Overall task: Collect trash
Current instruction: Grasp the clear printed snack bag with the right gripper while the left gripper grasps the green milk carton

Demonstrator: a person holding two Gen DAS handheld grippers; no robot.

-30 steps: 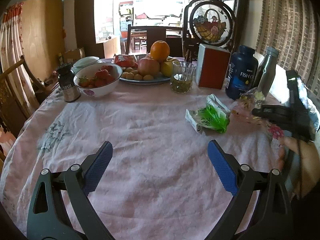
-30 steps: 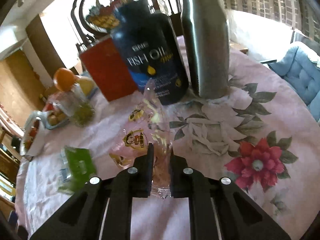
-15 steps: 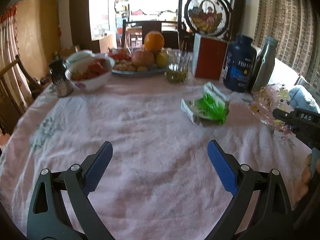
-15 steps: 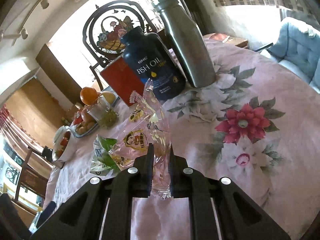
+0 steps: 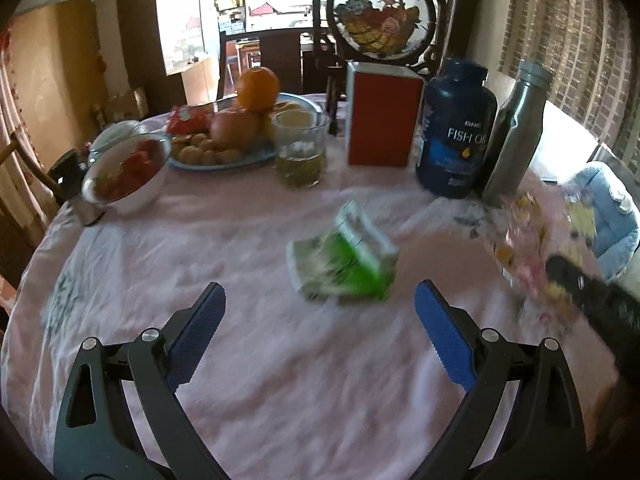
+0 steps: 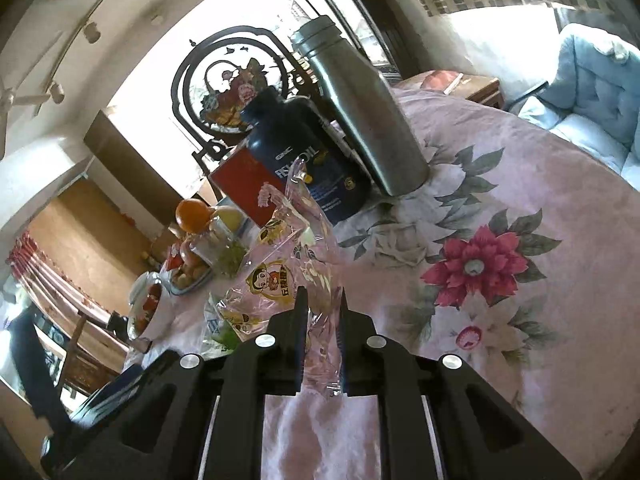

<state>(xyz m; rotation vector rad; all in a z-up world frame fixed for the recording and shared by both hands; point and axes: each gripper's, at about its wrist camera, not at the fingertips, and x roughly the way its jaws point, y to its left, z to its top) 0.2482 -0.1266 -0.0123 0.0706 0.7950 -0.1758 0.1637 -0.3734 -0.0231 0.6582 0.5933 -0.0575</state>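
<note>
A green and white wrapper (image 5: pixel 344 262) lies on the pink tablecloth (image 5: pixel 260 360), just ahead of my left gripper (image 5: pixel 318 306), which is open and empty above the cloth. My right gripper (image 6: pixel 322 300) is shut on a clear plastic wrapper (image 6: pixel 288 268) with cartoon prints and holds it lifted above the table. That wrapper (image 5: pixel 528 236) and the right gripper's black body (image 5: pixel 592 300) show blurred at the right of the left wrist view. The green wrapper also shows in the right wrist view (image 6: pixel 220 328), partly behind the clear one.
Behind the wrappers stand a blue fish oil bottle (image 5: pixel 456 132), a steel bottle (image 5: pixel 516 132), a red box (image 5: pixel 382 116), a glass of tea (image 5: pixel 300 148), a fruit plate (image 5: pixel 224 152) and a bowl of strawberries (image 5: pixel 124 172). A blue cushioned seat (image 5: pixel 612 216) is beyond the table's right edge.
My right gripper has lifted the clear wrapper higher and pulled it back from the bottles. My left gripper has moved forward and right, nearer the green wrapper, still open.
</note>
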